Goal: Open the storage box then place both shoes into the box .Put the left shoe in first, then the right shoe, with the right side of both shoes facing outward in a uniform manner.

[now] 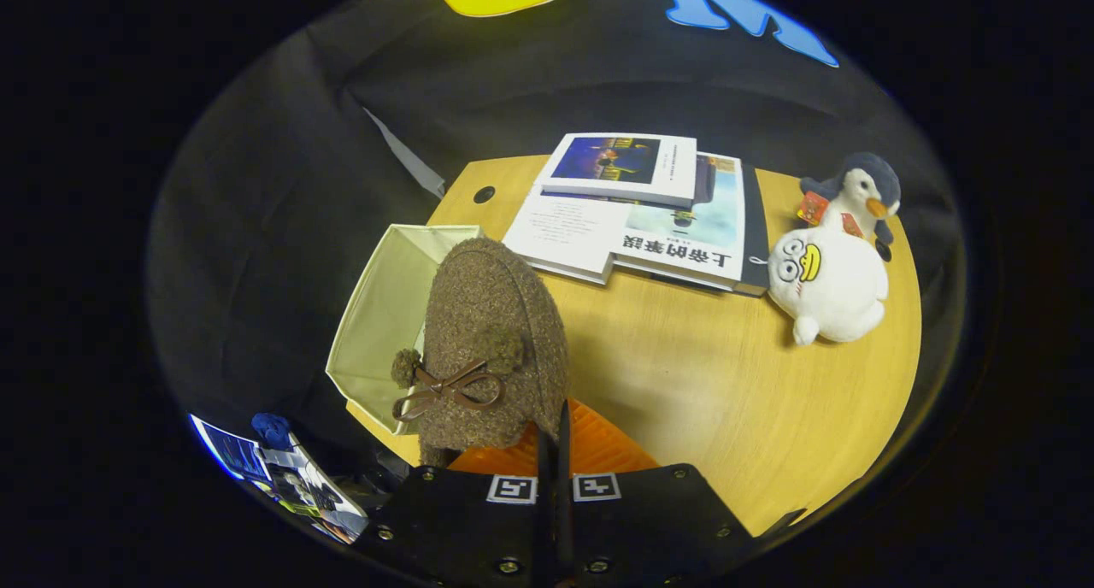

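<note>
A brown fuzzy shoe (pixel 491 340) with a thin bow and two pom-poms hangs toe-away just ahead of my fingers, lifted above the table. My gripper (pixel 554 430) is shut, its two fingers pinching the shoe's rear edge. Directly beyond and left of the shoe stands the cream fabric storage box (pixel 376 314), open at the top, at the left edge of the round wooden table (pixel 701 383). The shoe's toe overlaps the box's right wall and hides part of the inside. What I see of the box's inside holds nothing.
A stack of books (pixel 637 212) lies at the back of the table. To its right sit a white duck plush (pixel 825 285) and a penguin plush (pixel 859 191). Printed papers and a blue object (pixel 273 464) lie low down, left of the gripper.
</note>
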`<state>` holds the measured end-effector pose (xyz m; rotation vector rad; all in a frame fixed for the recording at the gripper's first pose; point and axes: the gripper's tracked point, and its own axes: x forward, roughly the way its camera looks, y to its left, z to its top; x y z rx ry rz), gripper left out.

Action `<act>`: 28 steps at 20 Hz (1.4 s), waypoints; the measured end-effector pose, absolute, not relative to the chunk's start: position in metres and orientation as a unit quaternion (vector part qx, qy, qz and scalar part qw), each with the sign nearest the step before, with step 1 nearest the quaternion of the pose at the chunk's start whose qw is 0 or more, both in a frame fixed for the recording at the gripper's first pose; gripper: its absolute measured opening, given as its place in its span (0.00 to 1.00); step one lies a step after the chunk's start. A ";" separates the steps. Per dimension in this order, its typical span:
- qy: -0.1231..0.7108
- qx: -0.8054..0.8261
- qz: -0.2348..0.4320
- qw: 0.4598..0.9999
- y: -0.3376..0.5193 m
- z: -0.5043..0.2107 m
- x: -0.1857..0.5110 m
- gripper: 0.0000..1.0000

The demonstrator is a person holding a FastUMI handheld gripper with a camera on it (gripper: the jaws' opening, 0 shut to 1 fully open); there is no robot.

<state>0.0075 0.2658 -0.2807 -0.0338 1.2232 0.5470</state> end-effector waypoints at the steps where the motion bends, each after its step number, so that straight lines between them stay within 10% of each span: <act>1: 0.566 -0.019 0.261 0.782 0.275 -0.279 0.007 0.01; 28: 0.589 -0.059 0.302 0.747 0.474 -0.322 0.020 0.02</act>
